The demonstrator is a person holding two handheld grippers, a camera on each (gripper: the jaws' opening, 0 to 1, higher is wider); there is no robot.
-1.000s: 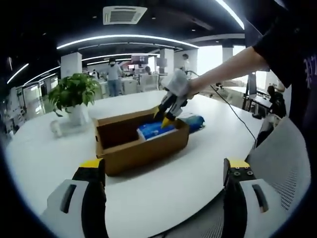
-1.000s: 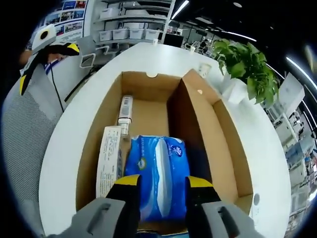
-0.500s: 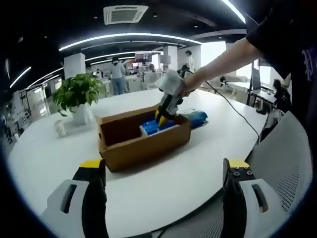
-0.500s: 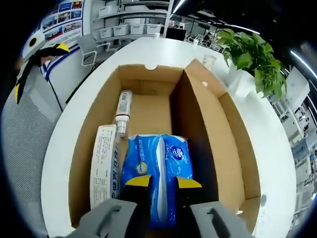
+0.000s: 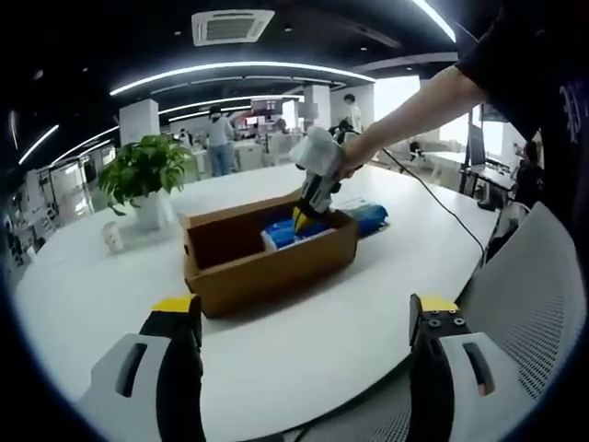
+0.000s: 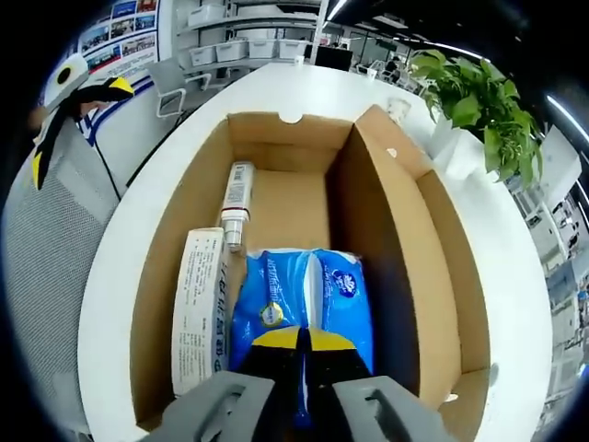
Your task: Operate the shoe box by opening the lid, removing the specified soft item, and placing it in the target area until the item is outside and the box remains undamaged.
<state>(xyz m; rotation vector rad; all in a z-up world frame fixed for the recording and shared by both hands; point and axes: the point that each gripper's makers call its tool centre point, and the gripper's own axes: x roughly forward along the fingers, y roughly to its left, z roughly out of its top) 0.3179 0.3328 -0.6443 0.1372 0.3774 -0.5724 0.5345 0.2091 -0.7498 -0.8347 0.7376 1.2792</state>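
**Right gripper pinches the tissue pack inside the open box**

The right gripper (image 6: 303, 339) has its jaws nearly together, pinching a fold of the blue tissue pack (image 6: 308, 299), whose near end they hide. The pack is soft, glossy, with white print, lying inside the open shoe box (image 6: 416, 230). Beside it: one white carton (image 6: 196, 308), one tube (image 6: 236, 201). The left gripper (image 5: 304, 318) hangs spread wide over the white table (image 5: 304, 341), holding nothing. One potted plant (image 5: 138, 175) stands beyond the box.

Left gripper view: low, well back from tabletop (image 5: 304, 341), facing shoe box (image 5: 267, 267) at 12 o'clock. Right gripper view: near, looking down into the shared shoe box.
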